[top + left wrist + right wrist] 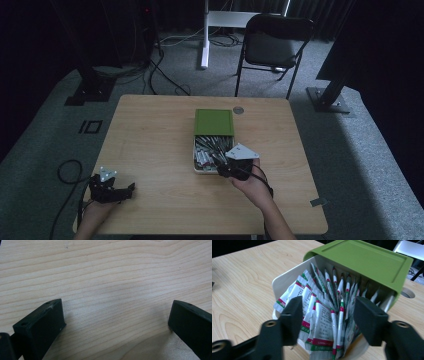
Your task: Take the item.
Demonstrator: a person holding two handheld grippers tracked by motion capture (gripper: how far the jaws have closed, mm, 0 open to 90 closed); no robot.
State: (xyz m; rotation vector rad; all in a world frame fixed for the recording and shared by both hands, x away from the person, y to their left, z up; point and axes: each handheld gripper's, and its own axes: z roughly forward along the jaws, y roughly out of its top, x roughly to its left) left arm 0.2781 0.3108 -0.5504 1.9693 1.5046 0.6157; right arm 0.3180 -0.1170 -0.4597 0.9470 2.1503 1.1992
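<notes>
A white box [196, 159] with a green lid [214, 122] slid partly back sits at the middle of the wooden table [150, 145]. It holds several white sachets [322, 315] with red and green bands, standing on edge. My right gripper [223, 167] hovers at the box's near end, open, its jaws either side of the sachets [207, 150] without closing on any. My left gripper [120, 192] rests near the table's front left edge, open over bare wood [112, 302].
A black folding chair [272, 45] and a white stand leg [205, 35] are beyond the table's far edge. A round cable hole [238, 110] lies near the lid. Cables trail on the floor at left [67, 172].
</notes>
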